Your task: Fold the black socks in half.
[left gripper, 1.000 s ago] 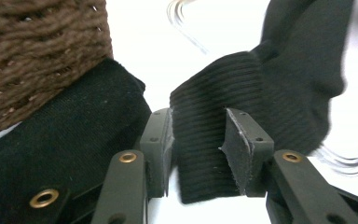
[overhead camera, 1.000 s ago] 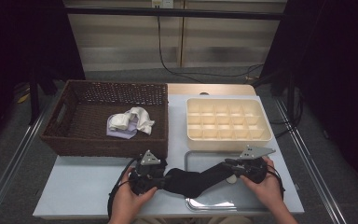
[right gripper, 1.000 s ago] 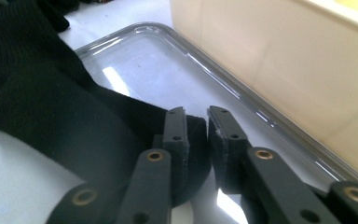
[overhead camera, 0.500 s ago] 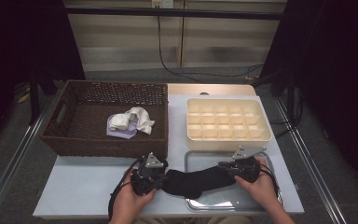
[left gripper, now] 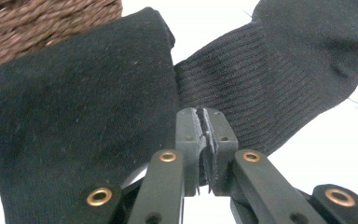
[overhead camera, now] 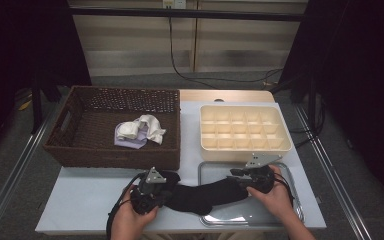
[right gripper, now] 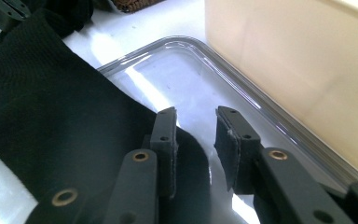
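The black ribbed fabric sock is lying stretched from the white desk onto the shiny metal tray. The left tongs are pinching its edge near the brown wicker basket, while the right tongs are standing apart over its other end. Judging by this, folding is barely beginning and putting away is remaining.

We see a black sock of soft, ribbed cloth, dull and fuzzy. The tray is shiny, smooth metal. The basket is rough brown wicker. The box is smooth cream plastic.
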`<state>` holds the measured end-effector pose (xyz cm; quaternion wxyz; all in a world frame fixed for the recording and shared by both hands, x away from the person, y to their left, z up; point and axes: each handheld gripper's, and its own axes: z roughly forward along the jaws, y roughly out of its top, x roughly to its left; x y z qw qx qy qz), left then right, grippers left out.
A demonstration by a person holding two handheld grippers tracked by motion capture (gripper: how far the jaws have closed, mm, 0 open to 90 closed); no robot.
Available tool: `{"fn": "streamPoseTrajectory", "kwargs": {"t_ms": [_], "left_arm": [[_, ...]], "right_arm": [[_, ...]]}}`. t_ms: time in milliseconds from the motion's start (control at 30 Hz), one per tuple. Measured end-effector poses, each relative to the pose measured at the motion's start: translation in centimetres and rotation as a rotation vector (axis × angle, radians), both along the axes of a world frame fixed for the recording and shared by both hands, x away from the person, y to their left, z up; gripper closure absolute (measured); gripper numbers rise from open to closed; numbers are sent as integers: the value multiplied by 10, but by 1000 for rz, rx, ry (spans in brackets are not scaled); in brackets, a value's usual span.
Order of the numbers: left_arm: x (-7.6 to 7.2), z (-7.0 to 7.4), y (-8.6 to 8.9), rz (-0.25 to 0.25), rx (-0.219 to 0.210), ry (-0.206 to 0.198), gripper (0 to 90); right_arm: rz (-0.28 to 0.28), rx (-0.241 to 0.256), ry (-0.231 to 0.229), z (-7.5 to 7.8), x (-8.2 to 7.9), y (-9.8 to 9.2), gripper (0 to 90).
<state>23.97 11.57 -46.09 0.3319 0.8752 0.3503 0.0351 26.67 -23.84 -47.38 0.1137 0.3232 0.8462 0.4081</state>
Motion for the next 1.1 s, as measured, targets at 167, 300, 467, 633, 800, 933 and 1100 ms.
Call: {"fn": "streamPoseTrajectory", "kwargs": {"t_ms": [167, 300, 467, 633, 800, 933, 1100], "left_arm": [[-4, 0, 12, 45, 11, -13, 863], [-6, 1, 22, 79, -15, -2, 829], [-6, 8, 39, 159, -44, -53, 652], [-1, 6, 54, 242, -56, -68, 535], [7, 4, 67, 301, -53, -76, 518], [11, 6, 69, 307, -75, -88, 502], [20, 2, 61, 289, -80, -77, 492]], "right_arm": [[14, -7, -5, -2, 6, 9, 635], [30, -7, -7, -2, 9, 17, 613], [41, -3, -4, -2, 12, 22, 599], [45, -8, -2, -4, 11, 24, 595], [45, -14, -2, -4, 9, 23, 591], [43, -10, -1, -5, 7, 22, 589], [36, -13, 0, -5, 5, 21, 587]]}}
